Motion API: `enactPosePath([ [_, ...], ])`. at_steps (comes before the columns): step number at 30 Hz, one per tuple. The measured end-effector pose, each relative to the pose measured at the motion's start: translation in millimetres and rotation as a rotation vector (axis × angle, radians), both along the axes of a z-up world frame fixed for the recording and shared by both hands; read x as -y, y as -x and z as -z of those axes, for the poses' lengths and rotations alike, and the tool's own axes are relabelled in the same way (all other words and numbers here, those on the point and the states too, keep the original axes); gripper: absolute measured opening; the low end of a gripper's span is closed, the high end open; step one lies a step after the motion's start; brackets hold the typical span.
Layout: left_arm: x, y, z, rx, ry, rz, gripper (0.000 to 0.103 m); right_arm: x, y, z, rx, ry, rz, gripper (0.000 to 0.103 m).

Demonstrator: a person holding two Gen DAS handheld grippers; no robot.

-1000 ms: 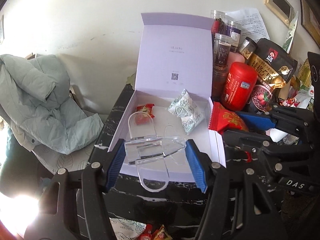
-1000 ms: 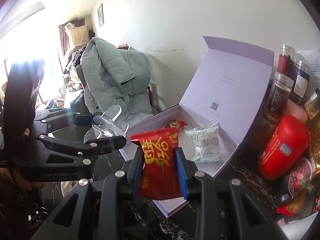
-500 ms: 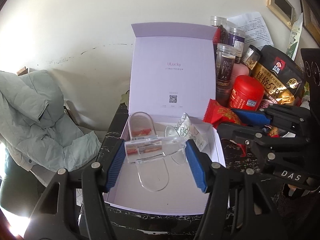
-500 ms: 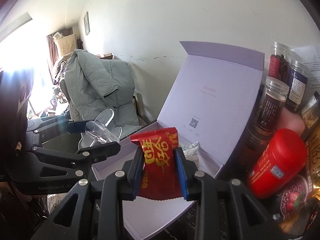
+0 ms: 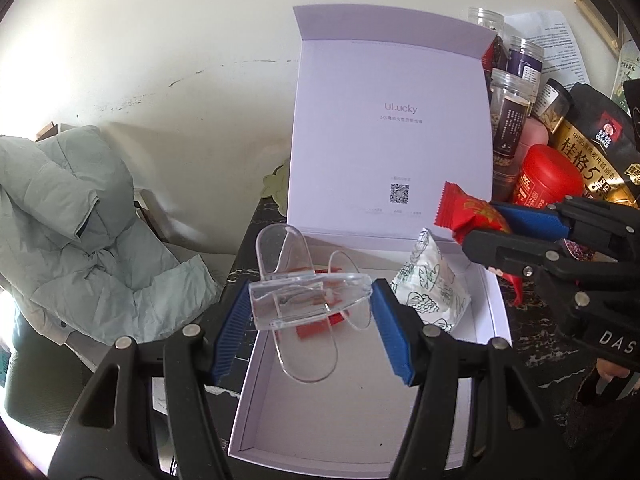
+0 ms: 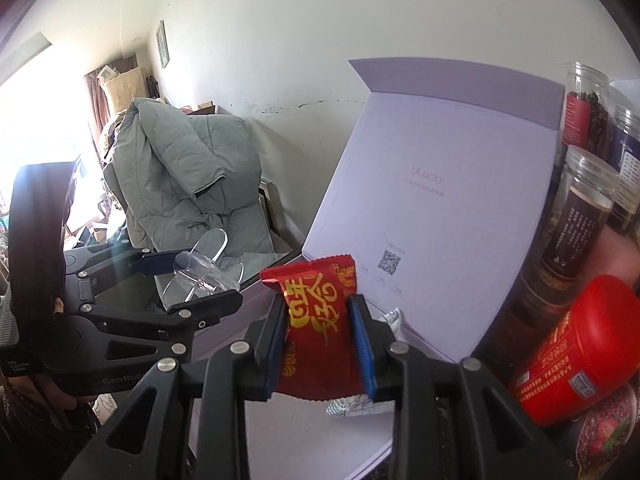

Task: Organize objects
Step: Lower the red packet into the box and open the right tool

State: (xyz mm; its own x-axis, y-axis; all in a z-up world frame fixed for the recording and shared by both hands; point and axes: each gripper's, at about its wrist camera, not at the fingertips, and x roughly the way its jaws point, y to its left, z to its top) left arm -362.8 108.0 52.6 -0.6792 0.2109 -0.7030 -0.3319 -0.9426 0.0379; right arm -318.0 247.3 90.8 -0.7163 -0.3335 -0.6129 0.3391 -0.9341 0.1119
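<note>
An open lilac gift box [image 5: 360, 412] stands on a black marble table, its lid [image 5: 392, 120] upright. My left gripper [image 5: 312, 320] is shut on a clear acrylic stand [image 5: 304, 300] and holds it above the box's left half. My right gripper [image 6: 320, 340] is shut on a red snack packet [image 6: 316, 320], held over the box's right edge; the packet also shows in the left wrist view [image 5: 468, 216]. A white patterned packet [image 5: 432, 284] lies inside the box at the back right. A small red packet [image 5: 316, 324] lies behind the stand.
A red canister [image 5: 548, 176], several clear jars [image 5: 512, 120] and an oat bag [image 5: 592, 148] crowd the table right of the box. A grey-green padded jacket [image 5: 80, 224] drapes over a chair to the left. A white wall is behind.
Both grippers moved forward over the box with their loads. The acrylic stand is now further in above the box floor, and the red packet is now over the box's right edge.
</note>
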Motion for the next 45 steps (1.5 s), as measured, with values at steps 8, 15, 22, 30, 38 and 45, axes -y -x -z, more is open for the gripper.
enactPosePath([
  [8, -4, 19, 30, 0.077, 0.012, 0.005, 0.059, -6, 19, 28, 0.059, -0.013, 0.026, 0.031],
  [15, -11, 25, 48, 0.132, 0.039, 0.027, 0.059, -9, 30, 48, 0.108, -0.002, 0.026, 0.031],
  [22, -11, 33, 64, 0.188, 0.057, 0.025, 0.059, 0, 36, 65, 0.155, 0.023, -0.02, 0.031],
  [30, -8, 37, 70, 0.228, 0.046, 0.024, 0.059, 8, 38, 74, 0.175, 0.045, -0.055, 0.032],
  [38, -6, 39, 73, 0.234, 0.039, 0.03, 0.059, 8, 39, 75, 0.185, 0.047, -0.054, 0.033],
  [45, -3, 39, 71, 0.232, 0.048, 0.023, 0.059, 7, 38, 72, 0.185, 0.036, -0.045, 0.035],
])
